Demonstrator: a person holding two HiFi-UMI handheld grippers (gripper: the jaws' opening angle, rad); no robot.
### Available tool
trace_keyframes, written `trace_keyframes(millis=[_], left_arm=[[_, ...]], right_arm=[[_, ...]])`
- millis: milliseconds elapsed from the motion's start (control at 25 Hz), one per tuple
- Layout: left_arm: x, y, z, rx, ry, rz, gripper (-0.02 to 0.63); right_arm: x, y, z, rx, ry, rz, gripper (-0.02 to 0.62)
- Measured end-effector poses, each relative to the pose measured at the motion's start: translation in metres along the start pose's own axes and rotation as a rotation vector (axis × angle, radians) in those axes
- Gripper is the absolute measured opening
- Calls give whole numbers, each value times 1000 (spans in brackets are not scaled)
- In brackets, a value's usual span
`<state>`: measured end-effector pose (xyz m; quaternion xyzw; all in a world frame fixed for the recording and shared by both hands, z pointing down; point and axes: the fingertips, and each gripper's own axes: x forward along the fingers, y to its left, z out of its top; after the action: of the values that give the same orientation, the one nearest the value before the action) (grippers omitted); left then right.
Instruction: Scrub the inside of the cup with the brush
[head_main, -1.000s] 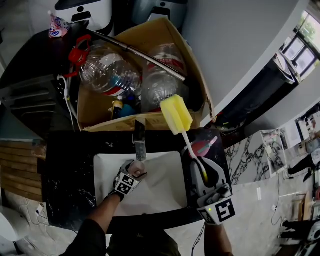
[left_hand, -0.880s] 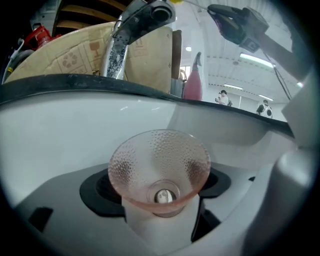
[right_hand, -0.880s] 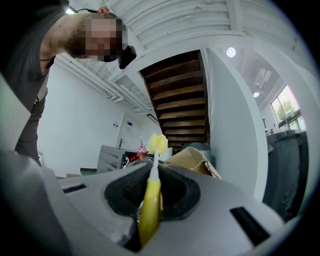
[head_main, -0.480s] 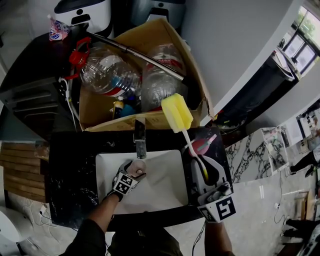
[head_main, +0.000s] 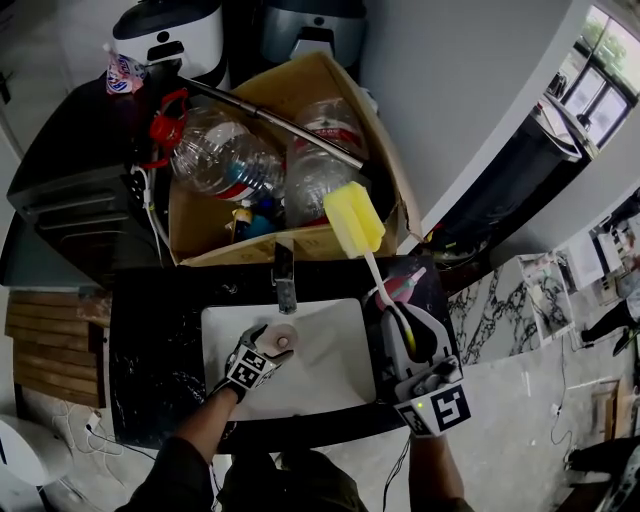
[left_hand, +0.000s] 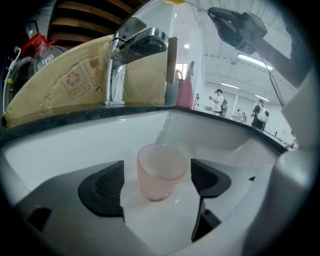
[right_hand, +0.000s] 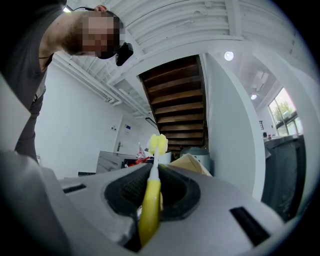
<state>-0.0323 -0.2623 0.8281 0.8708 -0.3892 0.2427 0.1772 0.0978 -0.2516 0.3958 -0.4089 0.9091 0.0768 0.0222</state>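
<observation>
Pink cup (left_hand: 161, 170) inside the white sink (head_main: 330, 385); brush (head_main: 352, 222) held at the sink's right rim.
Within the sink, the left claw (left_hand: 157, 186) is seen with its jaws spread; the cup is stood upright between the two pads, a gap being left on either side. At the sink's right rim, the right claw (right_hand: 152, 185) is clamped on the yellow handle of the brush, whose yellow sponge head is raised beyond the sink's far edge. The faucet (head_main: 286, 280) is mounted at the sink's far edge, on the dark counter (head_main: 150, 340). Beyond the sink, a cardboard box (head_main: 385, 160) filled with clear plastic bottles (head_main: 225, 155) is shown.
</observation>
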Motion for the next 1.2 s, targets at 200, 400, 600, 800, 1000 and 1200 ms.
trace_keyframes(millis=[200,400,600,800,1000,1200], left_arm=[[-15,-3,4,3,6,-3,410],[-49,-8,23,-18,-15,2,410],[-87,-12,61,-34,-85,9,408],[-132,-10,113,-35,-194,24,407],[-175,-15,168,-3,-308,41,391],[-213,-28,221,31,-429,50,337]], right_arm=[[-4,5,12,-13,5,-16,38],[-10,6,33,-13,-3,-44,38],[-18,5,58,-21,-19,-82,38],[-30,7,77,-39,-25,-117,38],[-45,7,93,-56,-39,-150,38],[-58,7,101,-53,-40,-184,38]])
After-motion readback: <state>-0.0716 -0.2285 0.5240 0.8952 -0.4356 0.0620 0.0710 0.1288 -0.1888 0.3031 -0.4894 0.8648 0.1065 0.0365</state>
